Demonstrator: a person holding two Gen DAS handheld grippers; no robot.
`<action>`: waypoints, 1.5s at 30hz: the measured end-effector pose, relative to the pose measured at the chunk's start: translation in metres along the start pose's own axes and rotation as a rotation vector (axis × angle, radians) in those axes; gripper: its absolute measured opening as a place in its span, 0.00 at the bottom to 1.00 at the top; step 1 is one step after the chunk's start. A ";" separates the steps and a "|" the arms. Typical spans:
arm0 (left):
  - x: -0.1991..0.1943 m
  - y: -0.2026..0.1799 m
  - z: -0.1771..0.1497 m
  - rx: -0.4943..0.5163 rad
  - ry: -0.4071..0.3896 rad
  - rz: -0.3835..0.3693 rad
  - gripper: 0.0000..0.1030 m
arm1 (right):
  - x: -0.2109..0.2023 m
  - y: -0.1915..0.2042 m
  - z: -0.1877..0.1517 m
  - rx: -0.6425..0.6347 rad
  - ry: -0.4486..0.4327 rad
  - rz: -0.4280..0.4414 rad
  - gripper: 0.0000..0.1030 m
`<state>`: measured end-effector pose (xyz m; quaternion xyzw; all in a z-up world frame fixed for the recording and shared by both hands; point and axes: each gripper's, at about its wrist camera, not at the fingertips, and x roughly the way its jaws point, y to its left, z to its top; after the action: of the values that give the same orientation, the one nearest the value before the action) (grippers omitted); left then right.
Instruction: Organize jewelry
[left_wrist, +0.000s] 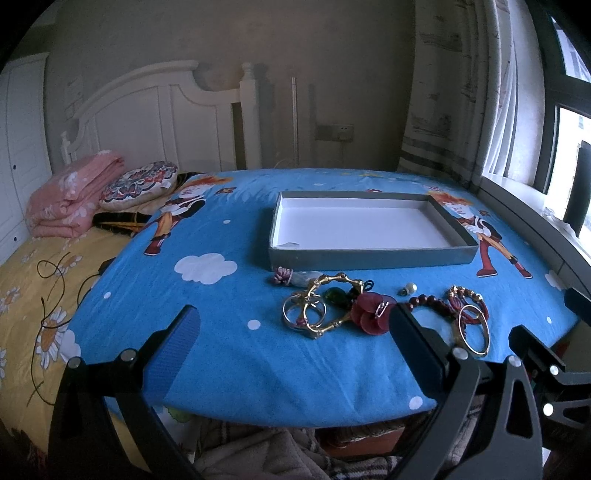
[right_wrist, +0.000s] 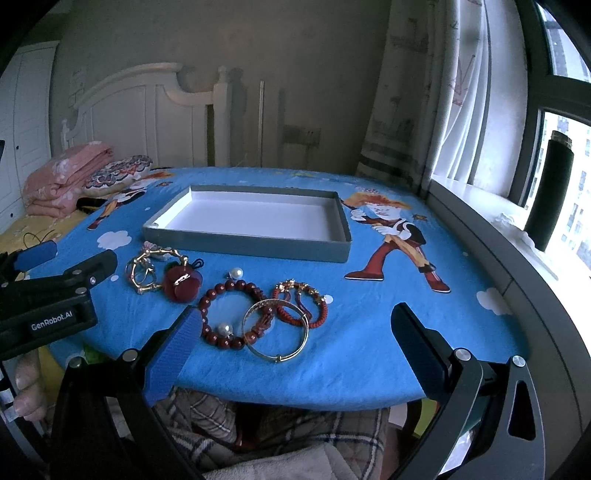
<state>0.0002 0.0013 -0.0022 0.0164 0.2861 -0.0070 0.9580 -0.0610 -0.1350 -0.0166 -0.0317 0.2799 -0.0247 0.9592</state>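
My left claw (left_wrist: 295, 332) hides part of the red bead bracelet (left_wrist: 430, 302) behind its right finger; the tangle of gold bangles (left_wrist: 314, 310) beside the red flower brooch (left_wrist: 369, 314) is hard to separate. My right claw (right_wrist: 295, 332) is spread wide and holds nothing, as is the left. The jewelry sits mid-frame on the blue cartoon-print bench (right_wrist: 369, 350), just below the empty grey tray (right_wrist: 251, 221). A white headboard (left_wrist: 155, 118) fills the upper left, a curtained window (right_wrist: 561, 155) the right.

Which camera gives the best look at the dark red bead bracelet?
The right wrist view: the bead bracelet shows as a nearly full loop. In the left wrist view, a finger of the left gripper hides most of it.
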 end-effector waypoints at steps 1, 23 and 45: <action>0.000 0.000 0.000 -0.001 0.000 0.000 0.96 | 0.001 -0.001 0.001 0.000 0.000 0.000 0.93; -0.001 0.001 -0.002 -0.002 -0.007 -0.017 0.96 | 0.001 0.001 0.001 0.000 0.010 0.005 0.93; -0.002 0.006 -0.001 -0.025 0.008 -0.014 0.95 | 0.002 0.001 0.001 0.006 0.014 0.007 0.93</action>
<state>-0.0017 0.0069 -0.0018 0.0027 0.2899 -0.0100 0.9570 -0.0587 -0.1344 -0.0174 -0.0277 0.2867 -0.0225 0.9573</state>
